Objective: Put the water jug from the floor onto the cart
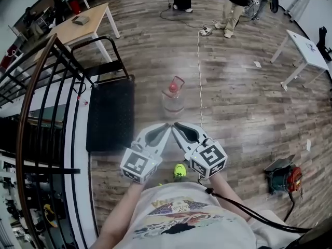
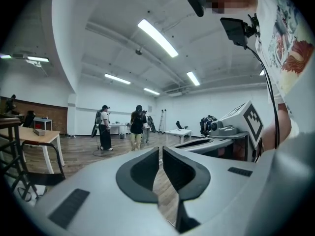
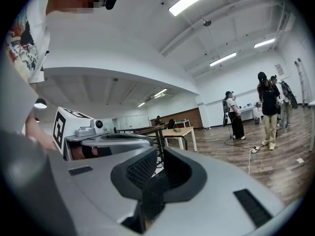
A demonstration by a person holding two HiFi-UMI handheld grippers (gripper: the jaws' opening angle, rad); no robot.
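Head view: clear, red-capped plastic water jug (image 1: 173, 98) upright on brown wooden plank floor (image 1: 238, 97), frame centre, long axis vertical, just above converging tips of white left gripper (image 1: 164, 129) and white right gripper (image 1: 179, 128); both closed, empty, equally near; black flat platform cart (image 1: 110, 113) left of jug.

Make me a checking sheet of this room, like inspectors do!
Surface: wooden floor.
Job's things: water jug upright on the floor beside the black cart.
Clutter: red-and-black tool, paper scraps on floor.
Grippers: left gripper and right gripper shut, empty, tips side by side, short of the jug.
Cables: white cable on floor beside jug; black cable at person's side.
Surroundings: wooden table, white table, railing, people standing far off.
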